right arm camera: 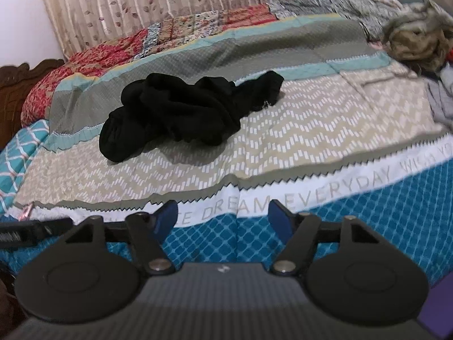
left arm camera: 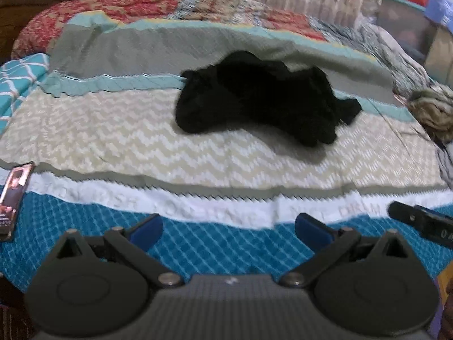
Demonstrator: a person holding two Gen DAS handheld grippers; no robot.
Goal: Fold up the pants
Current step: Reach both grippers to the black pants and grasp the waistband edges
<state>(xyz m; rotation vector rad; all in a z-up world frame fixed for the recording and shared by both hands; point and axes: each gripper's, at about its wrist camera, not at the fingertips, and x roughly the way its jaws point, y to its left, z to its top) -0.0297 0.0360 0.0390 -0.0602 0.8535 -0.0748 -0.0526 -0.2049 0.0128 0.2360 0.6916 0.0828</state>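
Observation:
Black pants (left arm camera: 263,99) lie crumpled in a heap on the patterned bedspread (left arm camera: 113,138), well ahead of both grippers. The right wrist view shows the same heap of pants (right arm camera: 181,113) up and to the left of centre. My left gripper (left arm camera: 228,231) hovers over the blue band at the bed's near edge, open, its blue pads wide apart with nothing between them. My right gripper (right arm camera: 223,221) is also over the near edge, open and empty, jaws narrower than the left's. Its tip (left arm camera: 419,221) shows at the right of the left wrist view.
A phone or card (left arm camera: 15,198) lies at the bed's left edge. A bundle of olive and cream cloth (right arm camera: 419,36) sits at the far right, with grey clothes beside it. Red patterned pillows (left arm camera: 93,11) and a curtain (right arm camera: 170,0) stand behind the bedspread (right arm camera: 311,130).

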